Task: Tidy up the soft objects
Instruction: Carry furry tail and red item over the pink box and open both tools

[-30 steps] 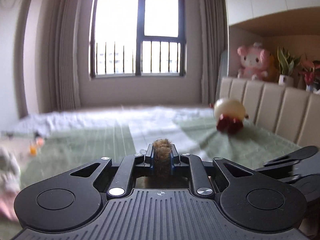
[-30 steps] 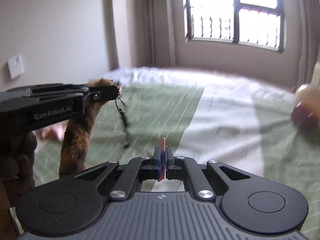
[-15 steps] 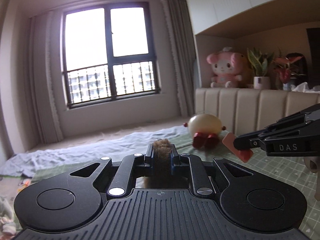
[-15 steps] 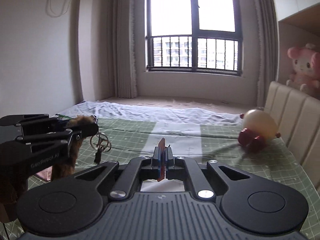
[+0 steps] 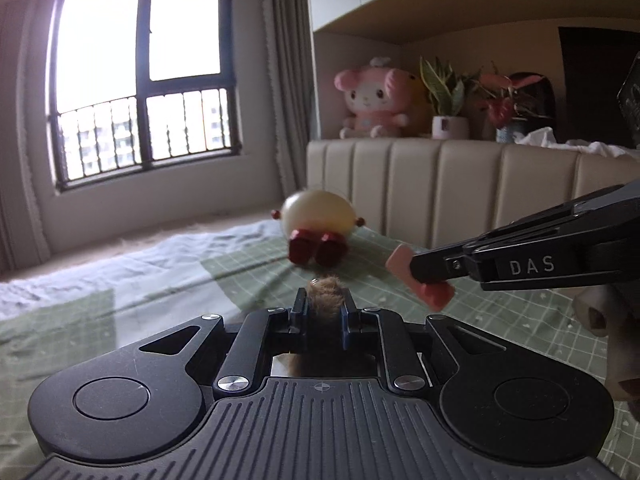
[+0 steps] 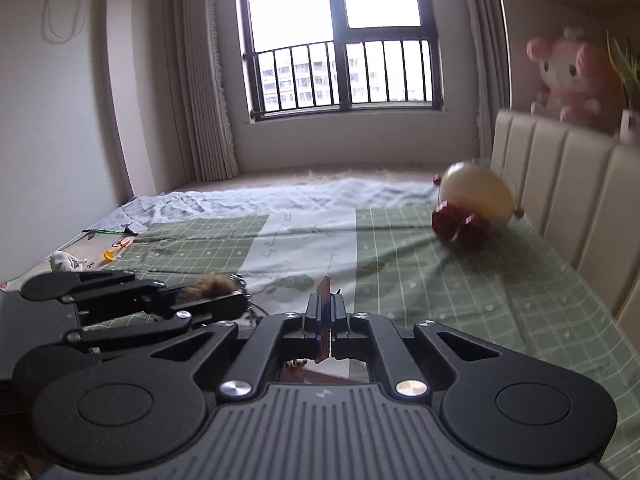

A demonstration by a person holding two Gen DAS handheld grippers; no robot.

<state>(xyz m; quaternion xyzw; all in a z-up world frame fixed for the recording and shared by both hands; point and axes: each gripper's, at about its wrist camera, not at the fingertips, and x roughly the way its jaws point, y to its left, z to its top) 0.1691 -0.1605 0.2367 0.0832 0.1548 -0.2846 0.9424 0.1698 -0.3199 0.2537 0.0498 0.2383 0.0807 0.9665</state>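
Brown fur fills the narrow gap between the jaws of the left gripper [image 5: 323,312], which are clamped on a furry brown toy [image 5: 324,300] held above a green checked bed cover [image 5: 500,308]. Only a tuft shows above the fingertips in the left wrist view, with another patch through the opening behind them; the rest of the toy hangs out of sight below the tool, so its long axis cannot be read there. From the right wrist view the same toy [image 6: 210,285] pokes out past the left gripper [image 6: 224,300], with a small metal chain [image 6: 244,292] dangling from its end (the lower length is hidden behind the right tool's body).

The right gripper [image 6: 325,316] is pinched tight on a thin pink piece [image 6: 325,300], seen edge-on and standing upright between the fingers. In the left wrist view that pink piece [image 5: 420,276] appears as a flat slab sticking out on both sides of the right gripper [image 5: 424,270], tilted, its upper end toward the left and its lower end toward the right. What it is cannot be made out.

Farther up the bed, near the padded beige headboard [image 5: 440,188], a cream round plush with red feet [image 5: 318,220] lies blurred. A pink plush [image 5: 374,100] sits on the ledge above, beside potted plants [image 5: 448,96].
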